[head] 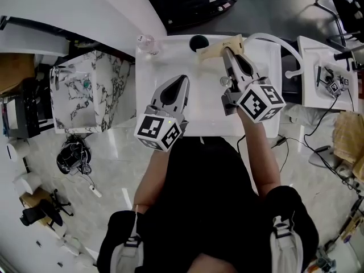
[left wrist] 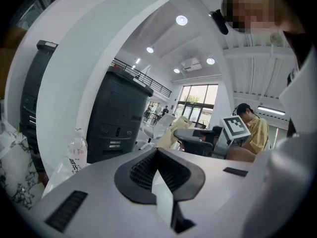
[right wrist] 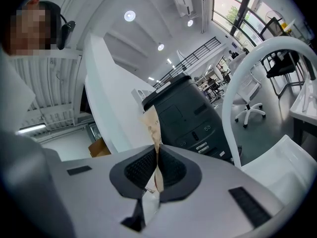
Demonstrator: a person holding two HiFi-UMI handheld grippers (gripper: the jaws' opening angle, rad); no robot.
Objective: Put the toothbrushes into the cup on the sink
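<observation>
Looking down from the head view, the right tongs [head: 227, 51] hold a tan packet [head: 215, 48] over the white sink [head: 153, 78], beside a dark round cup [head: 198, 41]; the left tongs [head: 184, 79] hover close by. In the left gripper view the jaws meet on nothing. In the right gripper view the jaws pinch the packet's thin edge.

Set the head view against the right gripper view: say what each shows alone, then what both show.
Only the head view: the left gripper, shut, plus a black round object and a clear bottle on the white sink top. Only the right gripper view: ceiling lights and tall windows. Both: the right gripper shut on a tan packet, and the white curved spout.
</observation>
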